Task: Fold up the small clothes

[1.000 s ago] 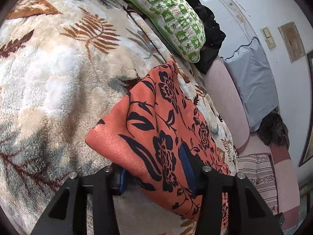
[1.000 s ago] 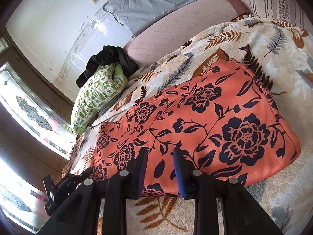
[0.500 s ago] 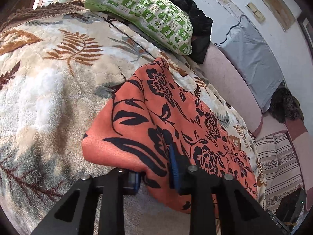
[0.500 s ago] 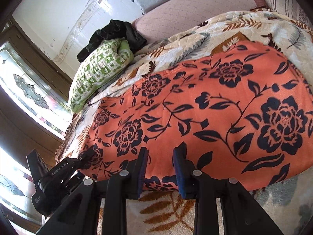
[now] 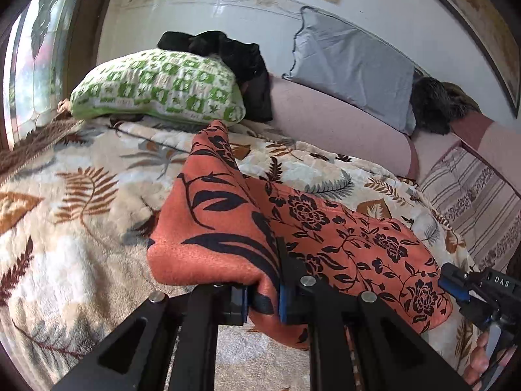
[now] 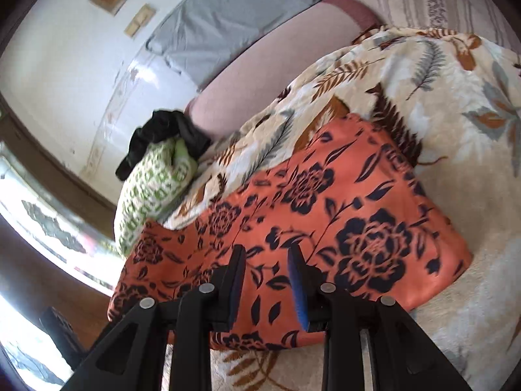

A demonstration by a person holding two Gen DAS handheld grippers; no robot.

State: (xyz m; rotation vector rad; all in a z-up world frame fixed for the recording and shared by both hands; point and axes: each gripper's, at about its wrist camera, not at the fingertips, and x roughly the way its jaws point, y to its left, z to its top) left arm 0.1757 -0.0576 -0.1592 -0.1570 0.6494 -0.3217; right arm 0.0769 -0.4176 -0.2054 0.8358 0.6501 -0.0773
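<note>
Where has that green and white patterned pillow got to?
The green and white pillow lies at the far end of the leaf-print blanket in the left wrist view, upper left, beside the window, with black clothing piled against it.

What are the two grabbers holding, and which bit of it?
The left gripper pinches the orange cloth with black flowers at its bunched near edge. The right gripper sits open over the cloth, gripping nothing.
</note>
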